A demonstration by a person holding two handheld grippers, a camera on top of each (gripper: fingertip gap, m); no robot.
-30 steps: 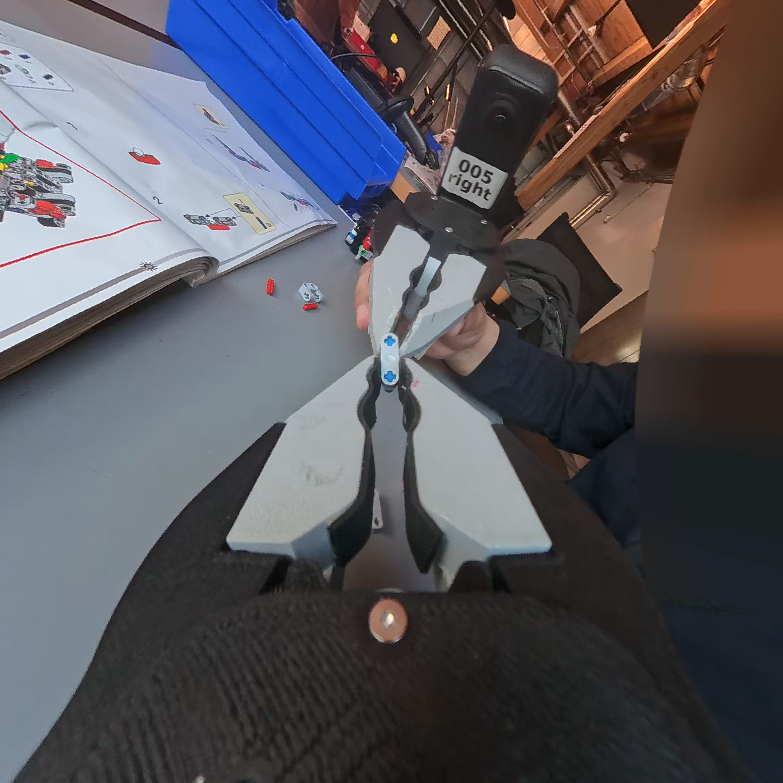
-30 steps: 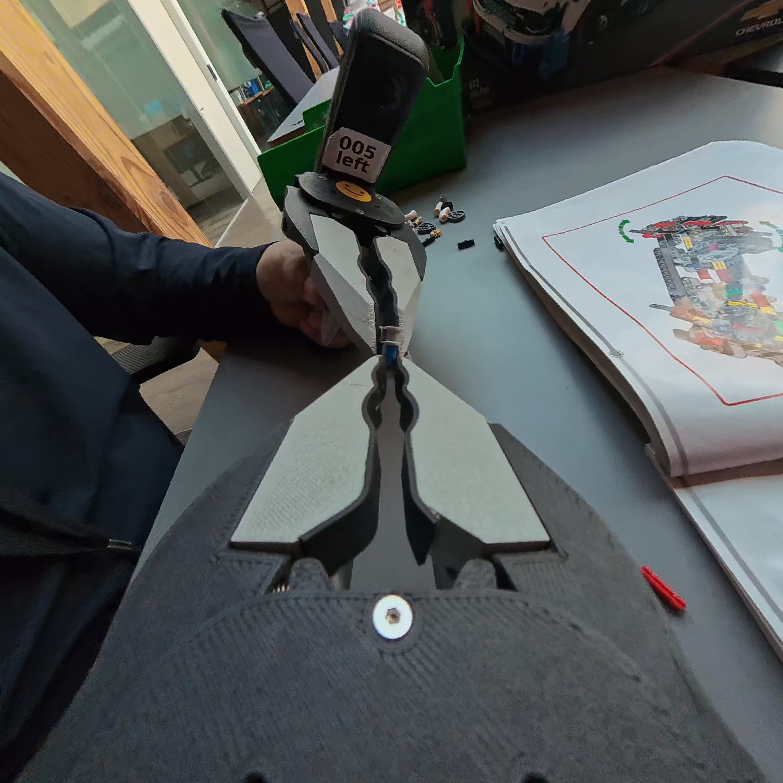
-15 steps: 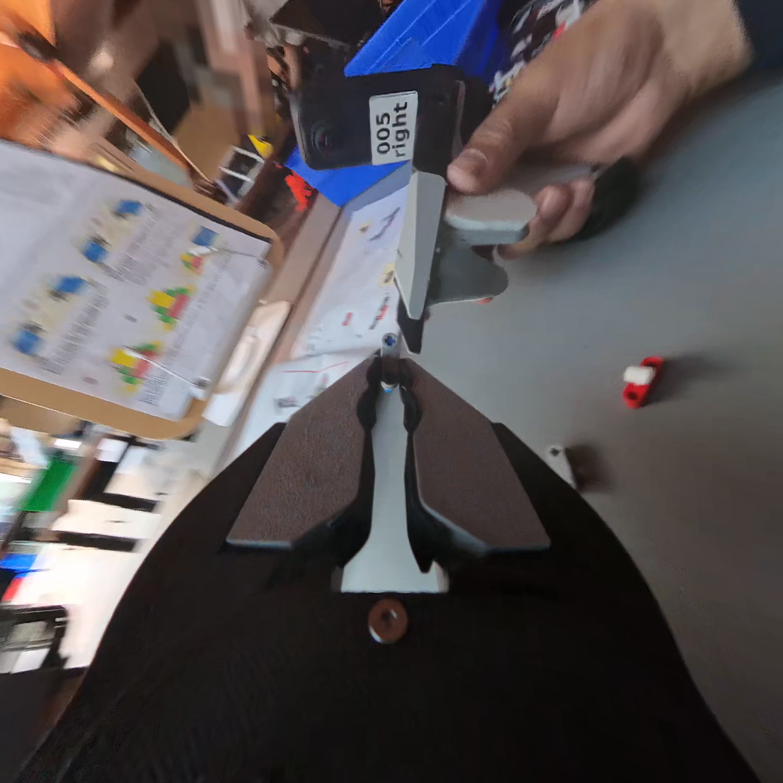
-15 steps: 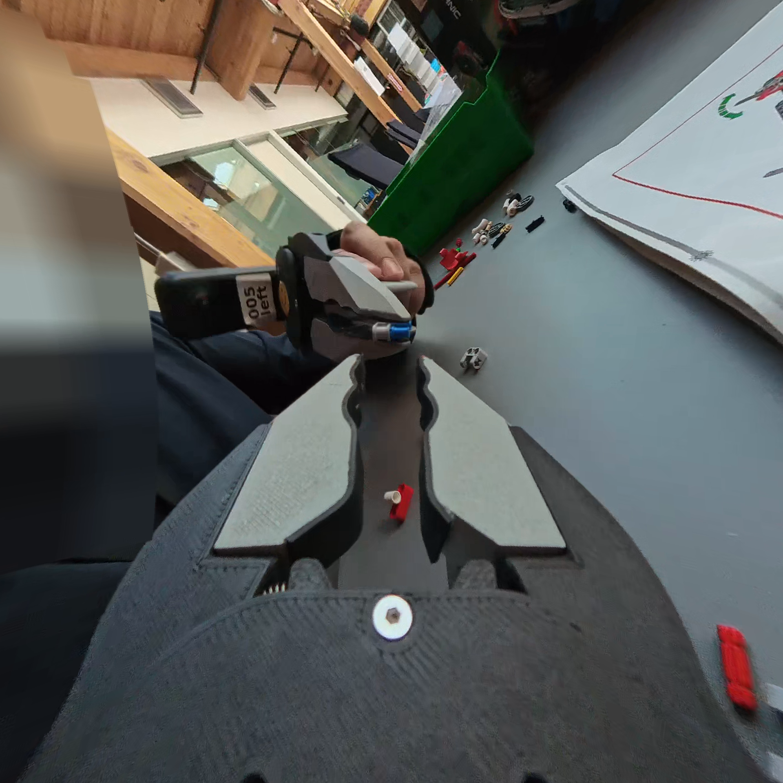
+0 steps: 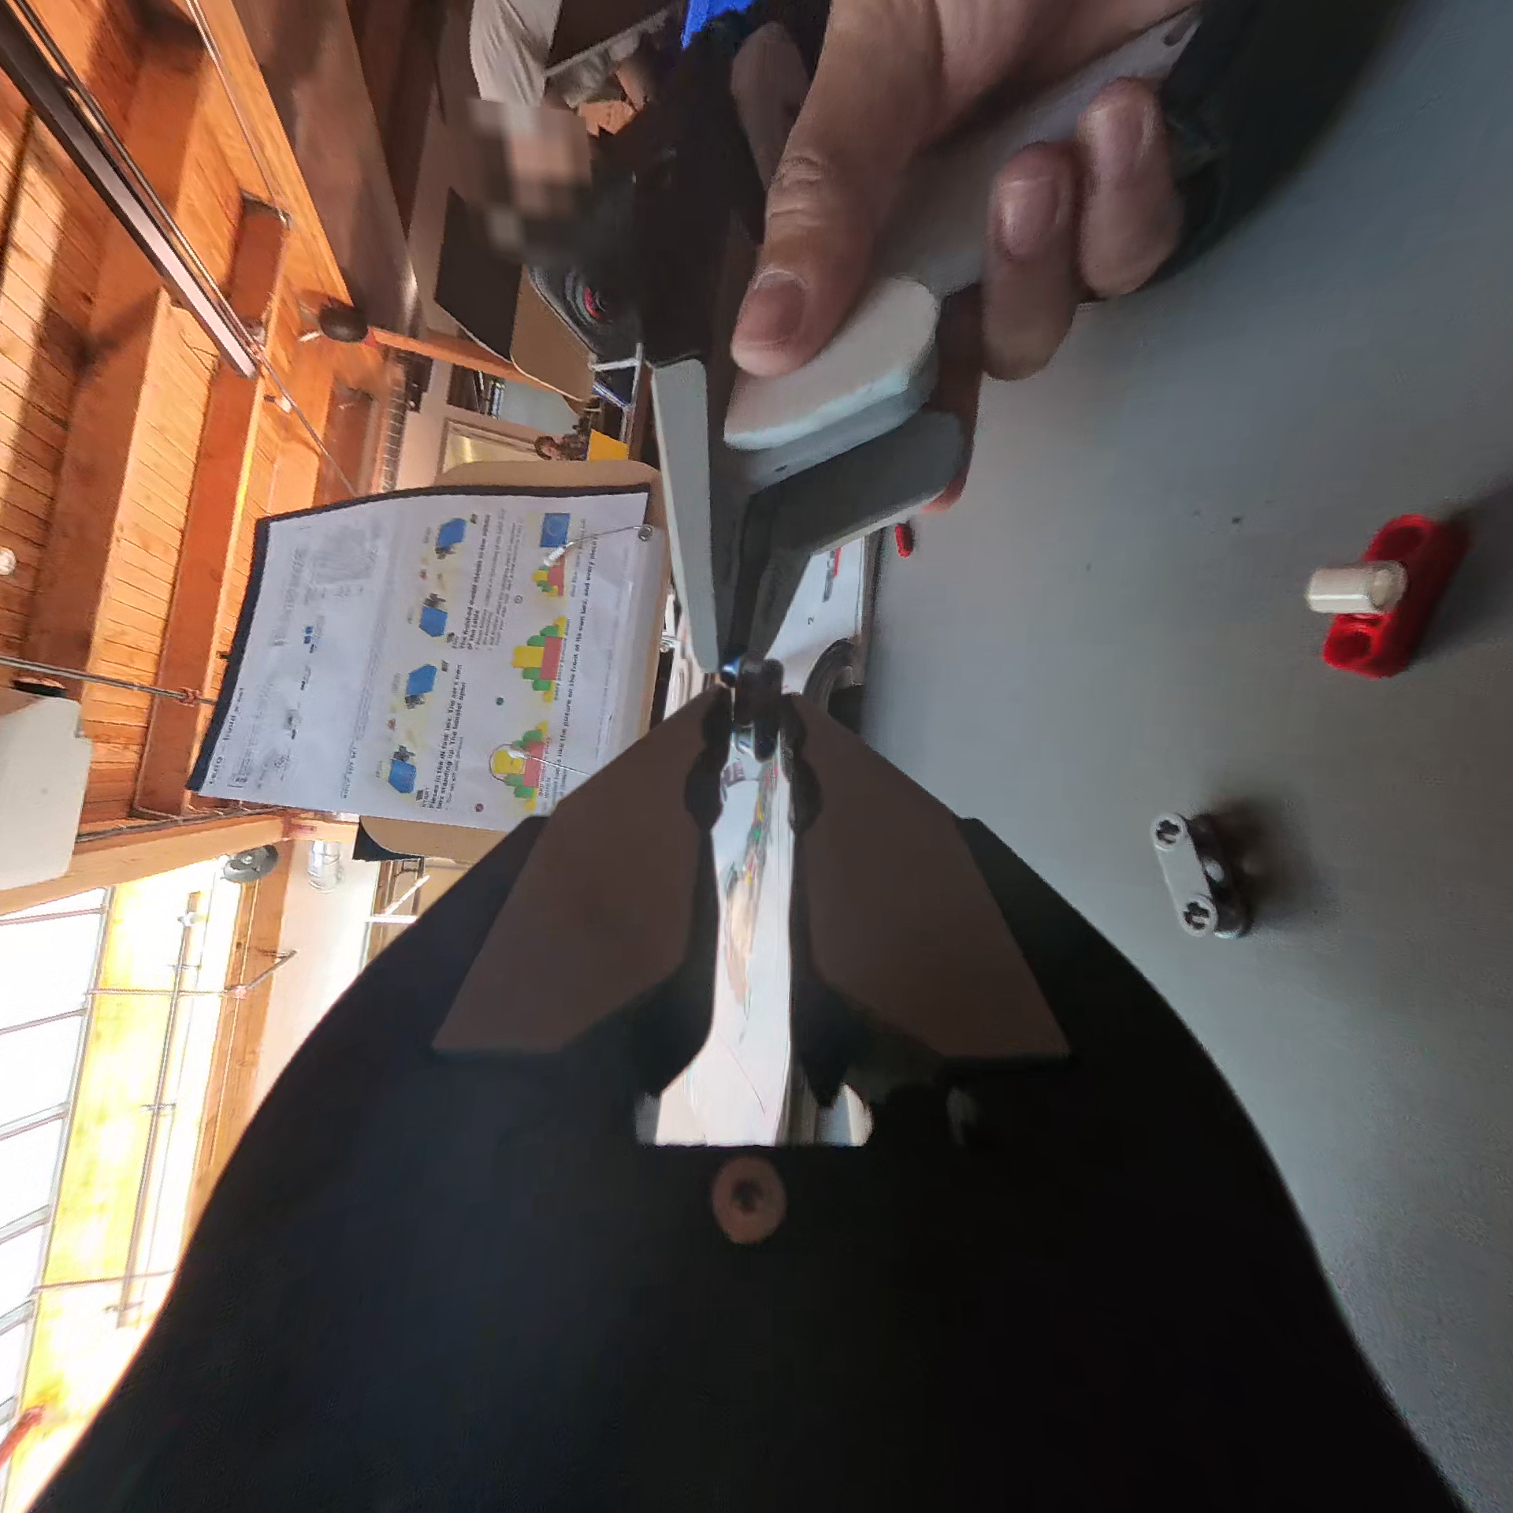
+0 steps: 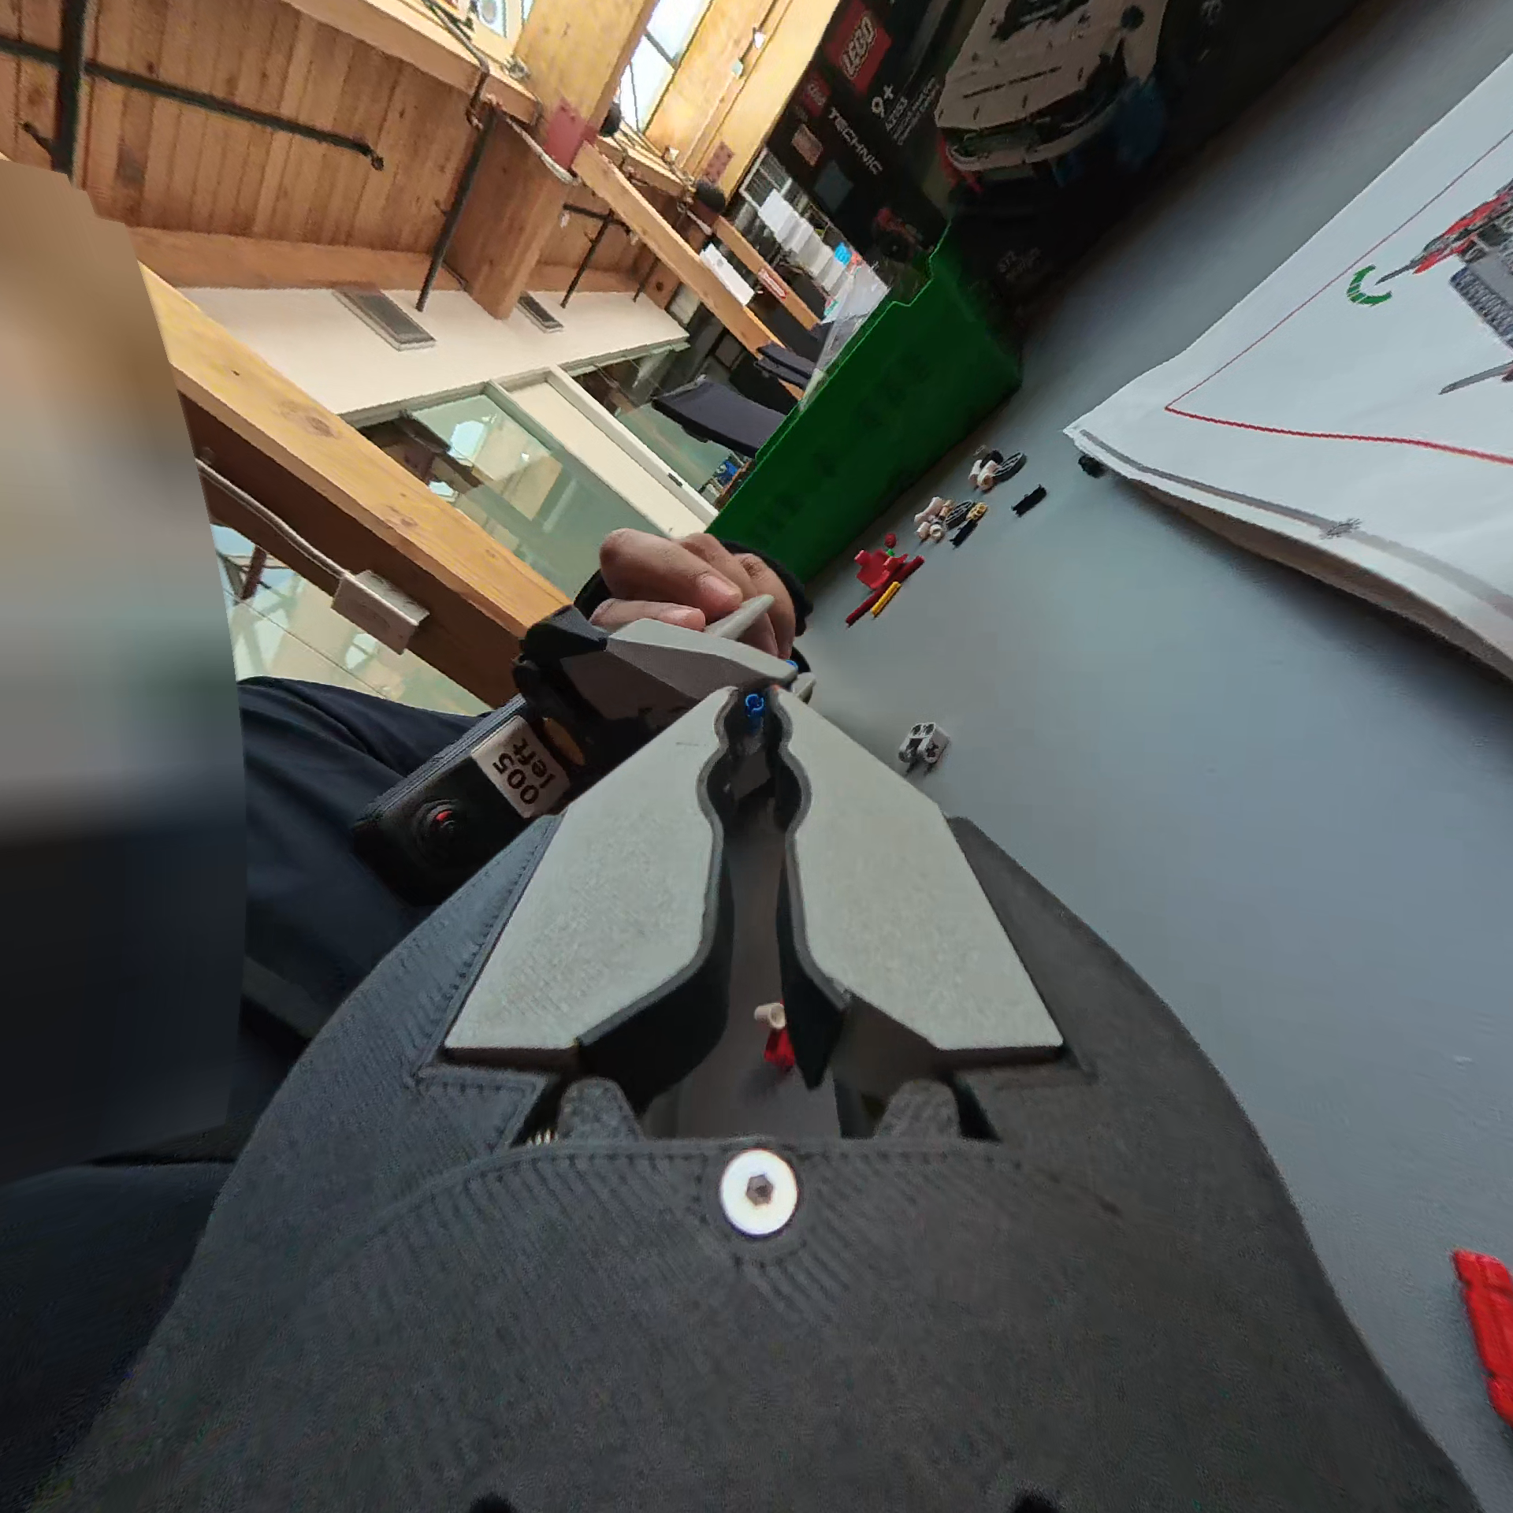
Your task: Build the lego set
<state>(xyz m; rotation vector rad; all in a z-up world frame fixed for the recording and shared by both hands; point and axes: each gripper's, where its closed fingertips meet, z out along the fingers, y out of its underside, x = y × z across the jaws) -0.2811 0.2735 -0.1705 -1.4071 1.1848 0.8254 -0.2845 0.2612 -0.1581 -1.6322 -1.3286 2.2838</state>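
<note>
My left gripper is shut on a small grey piece with blue pins, held above the grey table. My right gripper meets it tip to tip and is shut on a blue pin sticking out of that piece. The right gripper also shows in the left wrist view, coming from above with a hand on its grey handle. The left gripper shows in the right wrist view, lying on its side in a hand.
A red piece with a white pin and a grey connector lie on the table. An open booklet, a green bin, small loose parts, red parts and a red piece are nearby. A clipboard with a sheet stands behind. My two grippers' fingertips are within a few centimetres of each other.
Both grippers have rolled onto their sides. The right gripper let go of the piece half a second ago, then came together again on the blue pin. The left kept hold of the piece.
</note>
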